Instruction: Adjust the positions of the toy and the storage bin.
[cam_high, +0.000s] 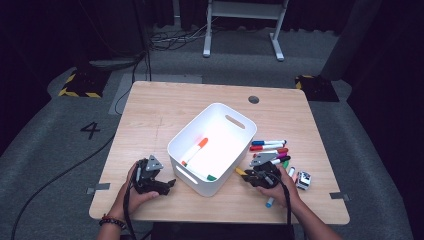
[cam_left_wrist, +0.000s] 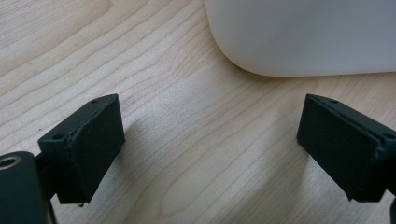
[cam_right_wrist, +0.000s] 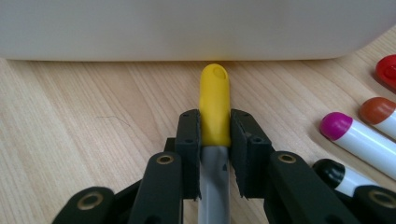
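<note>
Black tongs (cam_high: 170, 184), grey three-cornered plates, trailing black cables, beaded wristband (cam_high: 111, 221)

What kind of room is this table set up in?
Probably a lab or studio set up for recording. Dark curtains hang around a grey carpet, black-and-yellow hazard tape marks floor fittings, a number 4 is marked on the floor, and cables trail behind the wooden table.

White bin (cam_right_wrist: 187, 28): cut off by the top edge in the right gripper view; rim and interior unseen. Yellow-capped marker (cam_right_wrist: 215, 107): barrel hidden behind the clamping pads, rear end cut off below. Red cap (cam_right_wrist: 387, 70): cropped at right edge. Small white object (cam_high: 303, 180) beside the markers: too small to identify.
</note>
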